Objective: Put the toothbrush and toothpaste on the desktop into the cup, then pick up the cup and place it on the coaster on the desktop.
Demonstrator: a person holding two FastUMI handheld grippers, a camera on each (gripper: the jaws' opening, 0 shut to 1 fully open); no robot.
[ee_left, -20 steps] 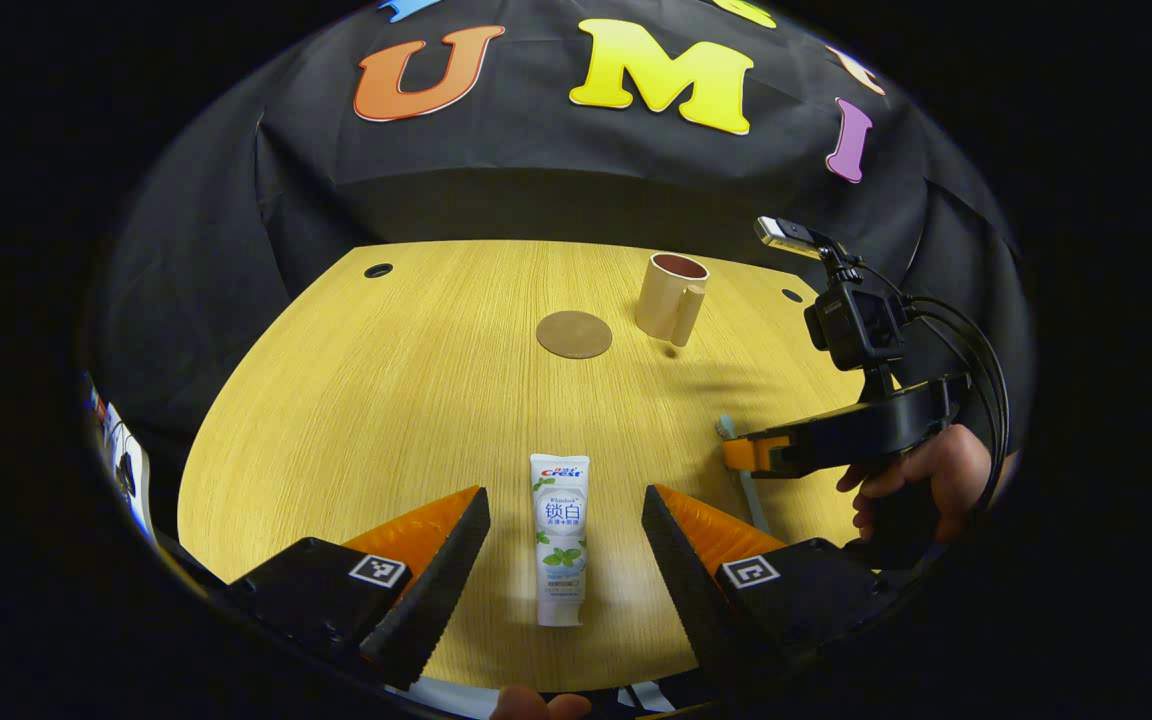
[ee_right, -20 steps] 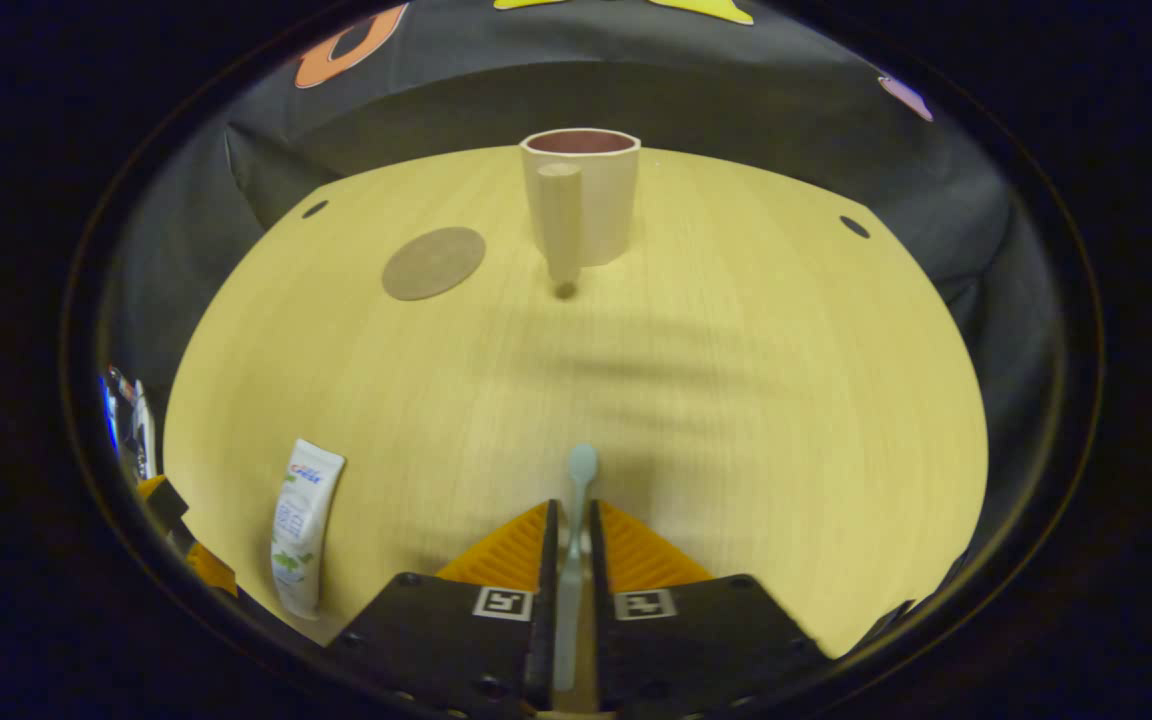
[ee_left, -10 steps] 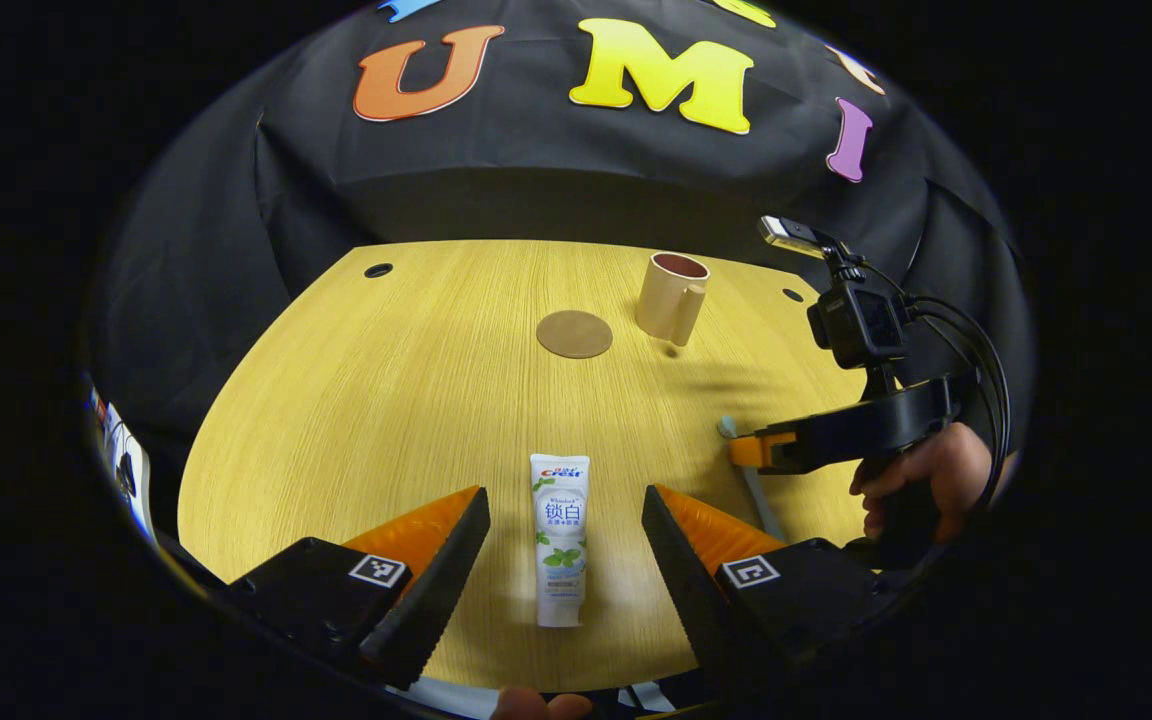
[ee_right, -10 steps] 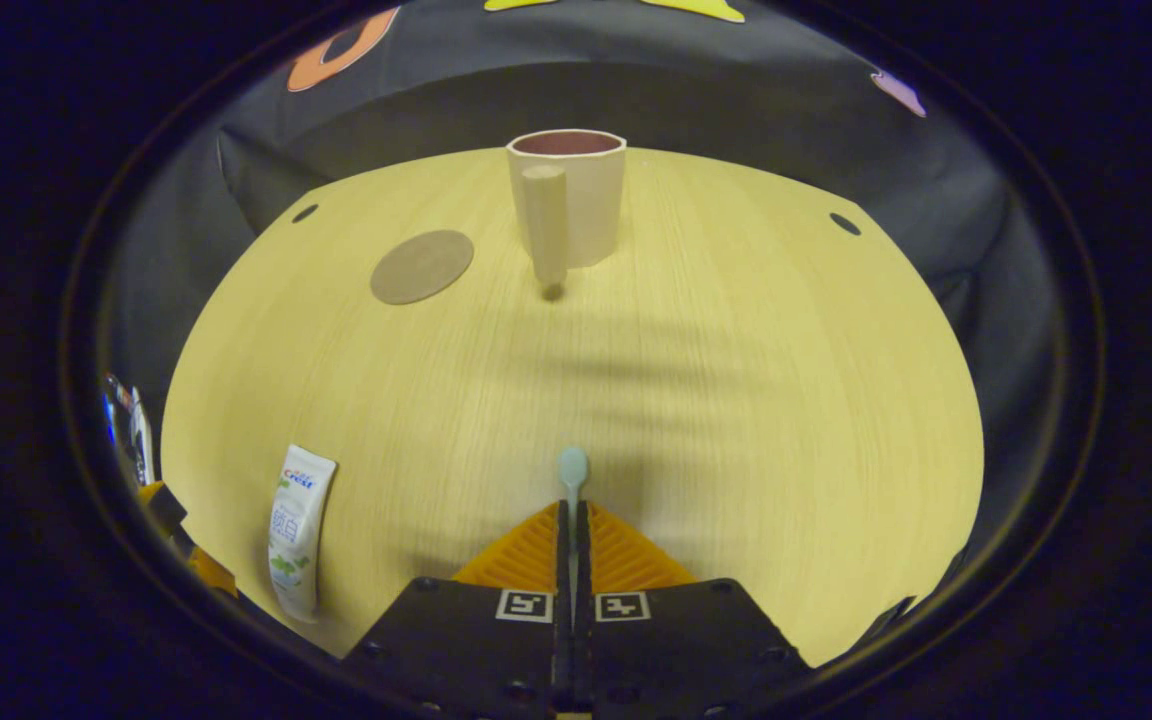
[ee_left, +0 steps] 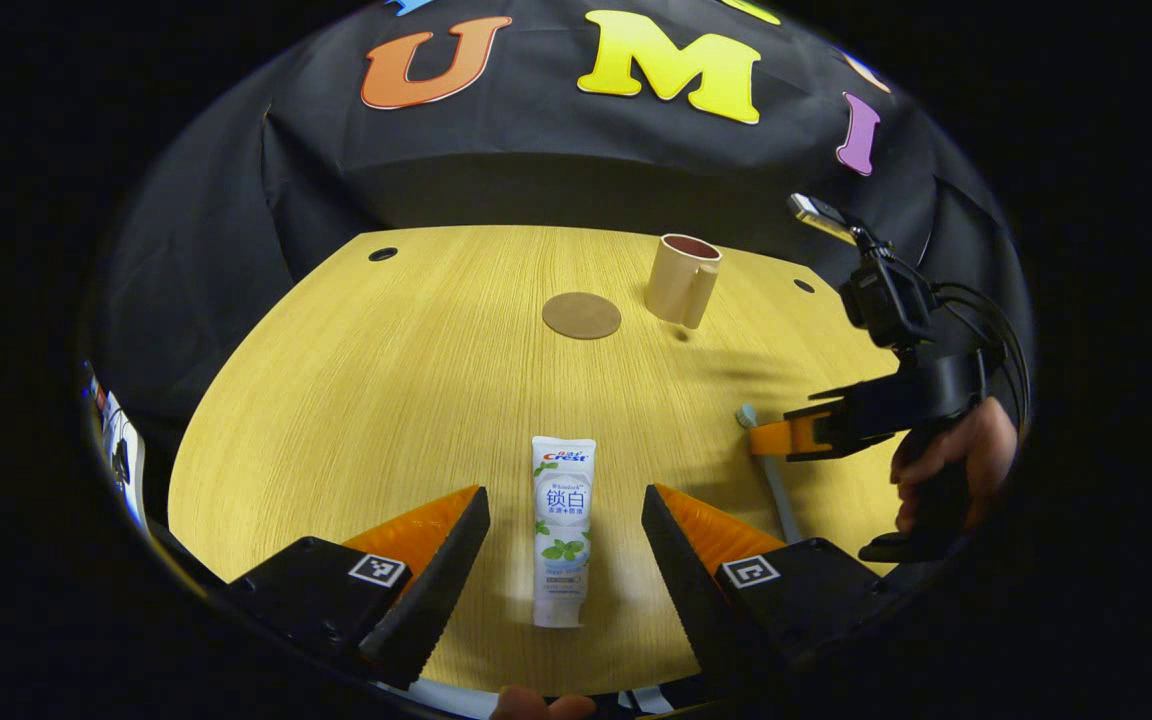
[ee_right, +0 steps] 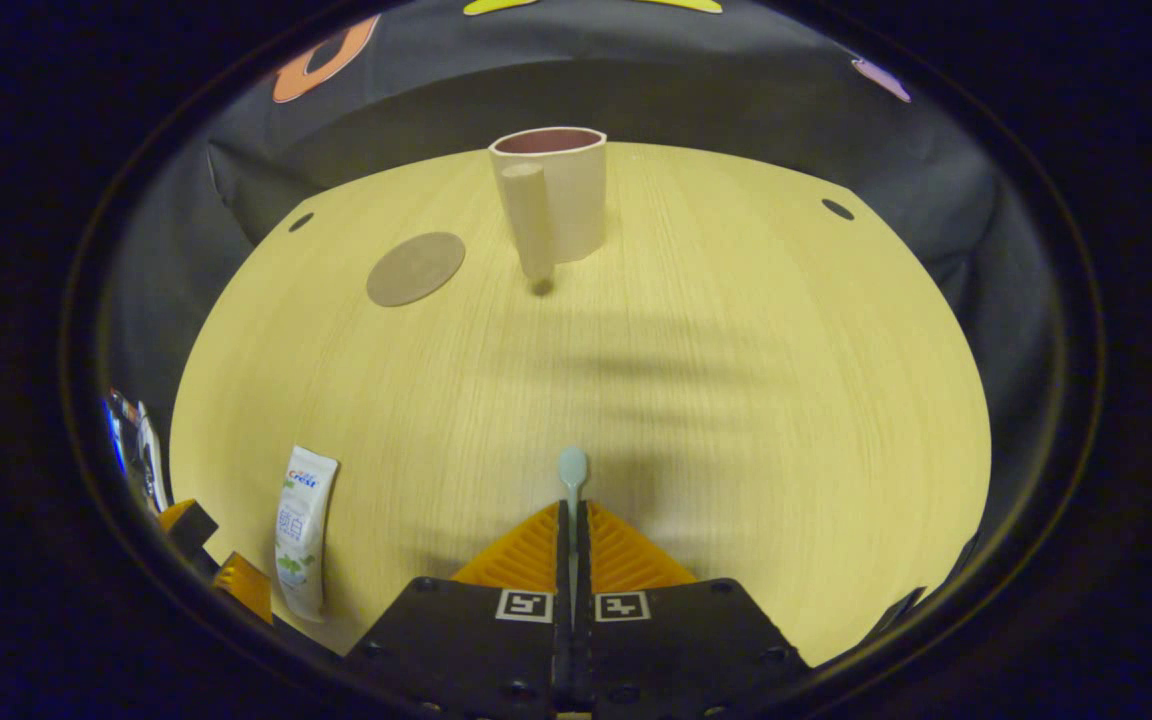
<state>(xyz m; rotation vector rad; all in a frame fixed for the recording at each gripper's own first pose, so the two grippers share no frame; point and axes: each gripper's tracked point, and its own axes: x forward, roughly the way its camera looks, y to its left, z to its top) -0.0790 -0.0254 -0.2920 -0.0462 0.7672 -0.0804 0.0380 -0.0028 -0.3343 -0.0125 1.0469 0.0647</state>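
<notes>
We find the right hand-held gripper [ee_right: 573, 520] clenched on the toothbrush [ee_right: 572, 468], whose head juts just past the fingertips. We judge it light, stiff and thin, apt to pivot if held far from its middle. The left hand-held gripper [ee_left: 564, 515] stands released, its fingers either side of the toothpaste [ee_left: 562, 530], which lies flat on the tabletop [ee_left: 386, 380]. We judge the tube light and soft; it is best taken across its body, not pinched hard. Farther off lie the coaster [ee_left: 581, 315] and the cup [ee_left: 682, 279], upright, apart from each other. The left gripper view shows the toothbrush handle trailing behind the right gripper and the holding hand [ee_left: 951, 460]; the right gripper view shows the cup's handle facing us.
</notes>
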